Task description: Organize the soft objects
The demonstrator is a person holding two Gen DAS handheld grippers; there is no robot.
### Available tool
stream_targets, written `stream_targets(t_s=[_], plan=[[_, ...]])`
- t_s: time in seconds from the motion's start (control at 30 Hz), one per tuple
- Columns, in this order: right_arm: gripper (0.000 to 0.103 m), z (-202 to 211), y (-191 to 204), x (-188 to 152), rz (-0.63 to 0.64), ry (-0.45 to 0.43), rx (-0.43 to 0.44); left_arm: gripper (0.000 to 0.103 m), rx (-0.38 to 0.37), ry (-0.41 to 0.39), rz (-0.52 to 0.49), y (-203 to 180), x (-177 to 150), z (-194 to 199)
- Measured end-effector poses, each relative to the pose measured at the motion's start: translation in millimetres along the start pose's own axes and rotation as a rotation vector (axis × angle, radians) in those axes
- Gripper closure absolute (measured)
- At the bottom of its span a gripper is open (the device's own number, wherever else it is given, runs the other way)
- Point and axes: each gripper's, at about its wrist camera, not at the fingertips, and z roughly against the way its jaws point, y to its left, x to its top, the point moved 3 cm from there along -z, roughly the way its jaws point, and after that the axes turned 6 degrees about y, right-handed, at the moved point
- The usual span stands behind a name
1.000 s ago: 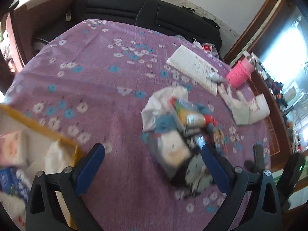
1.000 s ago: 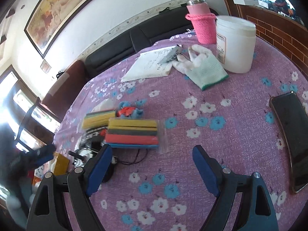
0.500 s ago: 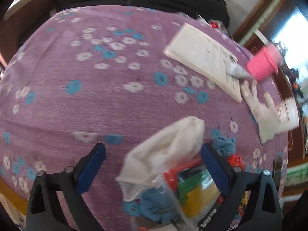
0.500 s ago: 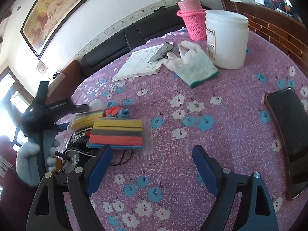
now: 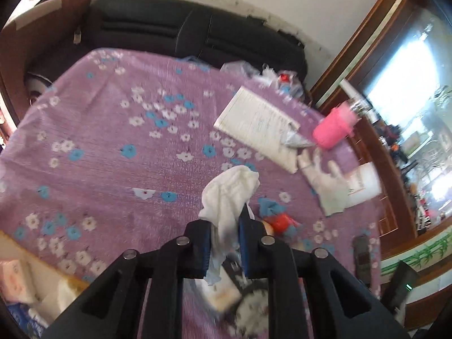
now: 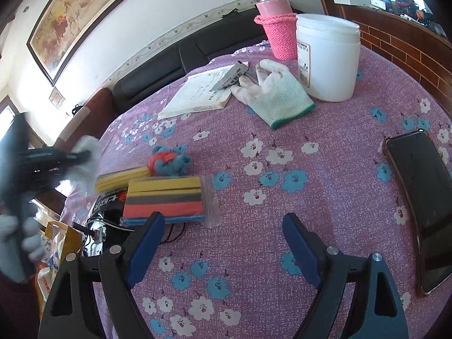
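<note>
Cloth, white and soft (image 5: 228, 197), is pinched tight between the two blue pads of the left gripper (image 5: 224, 243). The cloth sticks up past the pads and some hangs down under them, above the purple flower tablecloth (image 5: 113, 152).

The landmark here is the pack of bright sponges (image 6: 166, 197) in its clear bag. The right gripper (image 6: 223, 243) hangs just in front of the pack with its jaws wide apart and nothing in them. Behind the pack lie a second yellow sponge pack (image 6: 121, 179) and a blue and red knotted rag (image 6: 168, 161). Far behind it are a white glove (image 6: 279, 96), a notebook (image 6: 200, 93), a white tub (image 6: 327, 56) and a pink bottle (image 6: 278, 28). Off to the right of the pack lies a black phone (image 6: 423, 197).
</note>
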Motion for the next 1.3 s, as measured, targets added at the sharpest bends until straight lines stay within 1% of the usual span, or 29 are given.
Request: stream_targets(t_s=[0.1, 0.2, 0.27, 0.33, 0.4, 0.47, 0.5, 0.63, 0.73, 0.8, 0.9, 0.93, 0.97, 1.0, 1.03, 1.07, 1.1, 1.13, 1.23, 1.27, 1.3], plan=[[0.015, -4.4, -3.0, -0.4, -0.011, 0.014, 0.013, 0.087, -0.020, -0.078, -0.039, -6.8, -28.0, 51.6], [0.015, -9.0, -7.5, -1.1, -0.039, 0.037, 0.073, 0.087, -0.031, -0.125, -0.043, -3.2, -59.7, 88.3], [0.015, -10.3, -9.3, -3.9, -0.075, 0.065, 0.168, 0.087, -0.031, -0.146, -0.041, 3.1, -85.3, 109.2], [0.015, -13.0, -12.6, -6.8, -0.148, 0.107, 0.323, 0.087, 0.000, -0.175, -0.051, 6.8, -108.2, 125.4], [0.015, -18.4, -17.0, -9.3, -0.258, 0.149, 0.446, 0.087, 0.028, -0.203, -0.065, 11.8, -128.1, 140.9], [0.015, -25.7, -17.2, -9.3, -0.339, 0.186, 0.541, 0.087, 0.032, -0.223, -0.063, 17.3, -144.7, 152.0], [0.014, -29.1, -16.0, -8.8, -0.372, 0.201, 0.573, 0.087, 0.038, -0.234, -0.061, 20.8, -151.6, 156.6], [0.014, -33.7, -3.7, 2.3, -0.413, 0.185, 0.598, 0.087, 0.087, -0.262, -0.045, 39.6, -175.9, 174.7], [0.014, -45.0, 8.1, 5.8, -0.456, 0.222, 0.635, 0.087, 0.115, -0.285, -0.036, 52.5, -189.0, 184.7], [0.014, -52.3, 13.3, 6.8, -0.489, 0.228, 0.648, 0.087, 0.123, -0.297, -0.027, 61.7, -194.8, 189.6], [0.016, -63.8, 13.3, 5.8, -0.563, 0.238, 0.643, 0.087, 0.128, -0.291, 0.007, 75.5, -196.2, 189.3], [0.020, -69.1, 12.1, 5.2, -0.594, 0.245, 0.654, 0.087, 0.129, -0.289, 0.018, 79.4, -196.4, 188.8], [0.022, -72.8, 9.9, 6.0, -0.622, 0.238, 0.655, 0.087, 0.130, -0.288, 0.027, 83.0, -196.9, 188.5], [0.029, -72.8, 8.9, 6.3, -0.634, 0.228, 0.648, 0.087, 0.133, -0.288, 0.038, 87.3, -197.1, 187.8], [0.041, -73.4, 7.5, 7.0, -0.648, 0.217, 0.639, 0.087, 0.135, -0.287, 0.045, 90.2, -197.6, 187.6], [0.049, -74.6, 5.9, 7.0, -0.664, 0.212, 0.638, 0.087, 0.134, -0.285, 0.054, 93.3, -197.9, 187.3], [0.065, -76.5, 5.0, 6.7, -0.677, 0.213, 0.638, 0.087, 0.132, -0.284, 0.065, 96.9, -198.3, 186.8], [0.075, -77.8, 4.1, 5.9, -0.681, 0.216, 0.637, 0.087, 0.133, -0.284, 0.073, 99.0, -198.6, 187.0], [0.083, -70.1, 3.6, 6.1, -0.645, 0.193, 0.608, 0.087, 0.143, -0.287, 0.100, 107.5, -201.3, 187.9], [0.088, -65.5, 4.2, 6.9, -0.627, 0.185, 0.599, 0.087, 0.143, -0.287, 0.113, 110.8, -202.1, 188.3], [0.090, -61.4, 4.9, 7.4, -0.610, 0.179, 0.593, 0.087, 0.142, -0.287, 0.125, 114.0, -203.0, 189.2]])
